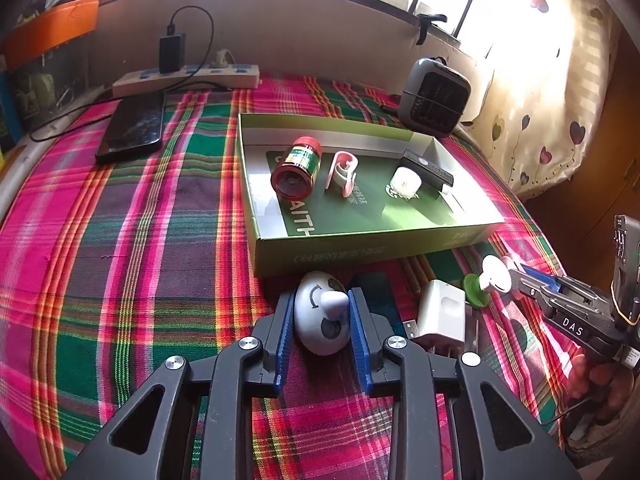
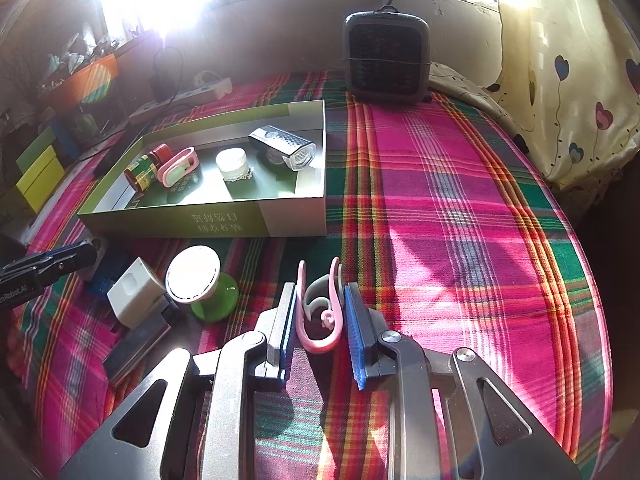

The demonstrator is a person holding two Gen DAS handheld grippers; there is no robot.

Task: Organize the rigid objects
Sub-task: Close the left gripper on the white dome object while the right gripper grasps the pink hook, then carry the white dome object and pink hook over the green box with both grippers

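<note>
Left wrist view is showing the left gripper [image 1: 318, 312] clamping a white egg-shaped toy [image 1: 322, 314] between its blue pads [image 1: 357, 332], low on the plaid cloth [image 1: 132, 264]. The green box [image 1: 360, 248] is sitting at twelve o'clock from it, holding a red jar [image 1: 298, 170], a pink clip [image 1: 341, 172], a white pot [image 1: 406, 181] and a black lamp [image 1: 428, 168]. A white charger [image 1: 442, 314] is lying at three o'clock. In the right wrist view, the right gripper [image 2: 320, 312] is pinching a second pink clip [image 2: 320, 312], with the box at eleven o'clock.
</note>
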